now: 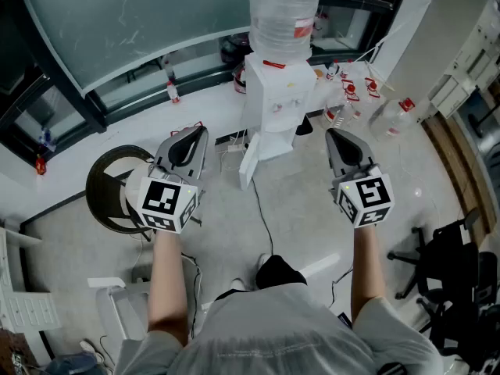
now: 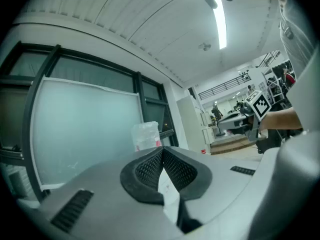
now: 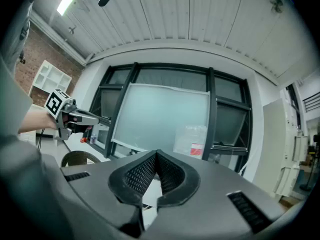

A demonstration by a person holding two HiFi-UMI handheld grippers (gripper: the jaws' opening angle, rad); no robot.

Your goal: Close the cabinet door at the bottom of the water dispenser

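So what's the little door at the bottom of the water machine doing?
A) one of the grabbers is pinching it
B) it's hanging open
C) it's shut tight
B: in the head view the cabinet door stands angled out from the bottom of the water dispenser, and both grippers are well short of it.

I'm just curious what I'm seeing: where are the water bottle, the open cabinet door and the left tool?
water bottle (image 1: 285, 14), head view, clear side wall.
cabinet door (image 1: 248, 166), head view, white outer panel.
left tool (image 1: 199, 131), head view, its closed tips.
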